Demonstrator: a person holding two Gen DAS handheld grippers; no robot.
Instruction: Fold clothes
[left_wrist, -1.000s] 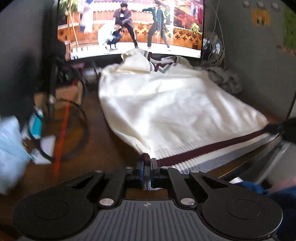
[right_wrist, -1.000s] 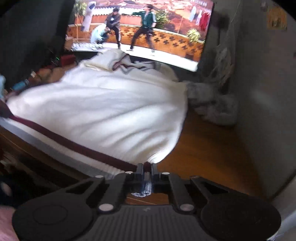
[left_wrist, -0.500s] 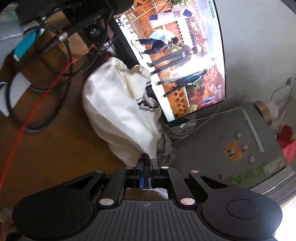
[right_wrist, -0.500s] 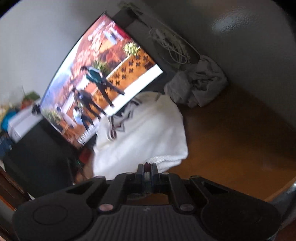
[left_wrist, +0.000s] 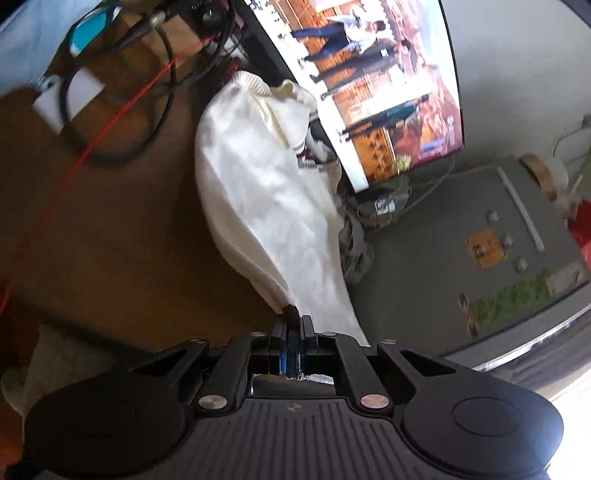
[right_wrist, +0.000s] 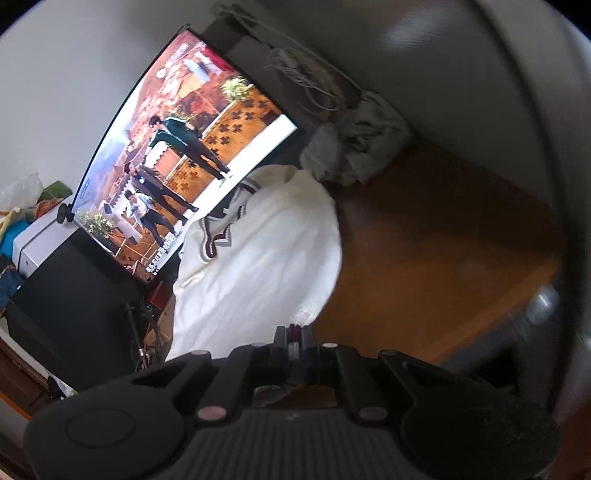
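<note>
A cream knitted sweater (left_wrist: 258, 199) with maroon-striped trim hangs lifted off the wooden table, stretched from its collar near the TV down to my grippers. My left gripper (left_wrist: 293, 325) is shut on one hem corner, the maroon band pinched between its fingers. In the right wrist view the same sweater (right_wrist: 258, 266) shows its V-neck collar (right_wrist: 221, 236) toward the screen. My right gripper (right_wrist: 293, 332) is shut on the other hem corner. Both views are strongly tilted.
A large TV (left_wrist: 373, 85) stands behind the sweater. Black cables, a red cord (left_wrist: 110, 122) and a cardboard box lie on the wooden table (left_wrist: 110, 240) to the left. A crumpled grey cloth (right_wrist: 354, 147) sits by the grey wall.
Both grippers have risen and tilted, lifting the hem off the table; the sweater, spread flat a second ago, now hangs bunched between them and the TV.
</note>
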